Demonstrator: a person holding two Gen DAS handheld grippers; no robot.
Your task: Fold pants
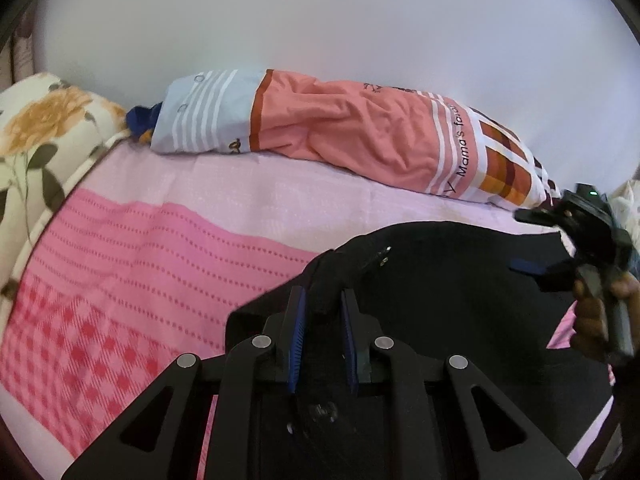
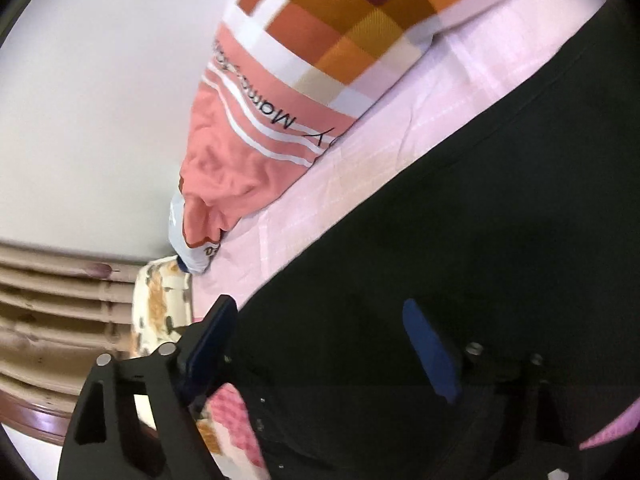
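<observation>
Lower centre: left gripper (image 1: 323,300) fingers pinch a ridge of black pants (image 1: 440,280). Right gripper (image 2: 320,340) fingers wide over the cloth. Pants on pink bed (image 1: 160,248); pillow (image 1: 340,132) upper frame. Risk: 1-sided pinch slips, fold skews.

- your left wrist view sits low and close over the bed (image 1: 160,248), level, looking across it to the white wall (image 1: 320,20), its own fingers at the bottom edge.
- your right wrist view is rolled hard sideways, very close to the black pants (image 2: 440,240).
- both views share the pants (image 1: 440,260), the long orange pillow (image 1: 340,128) (image 2: 248,152), and the floral pillow (image 1: 44,120) (image 2: 160,304).
- the left view also catches your right gripper (image 1: 536,240) at its right edge.
</observation>
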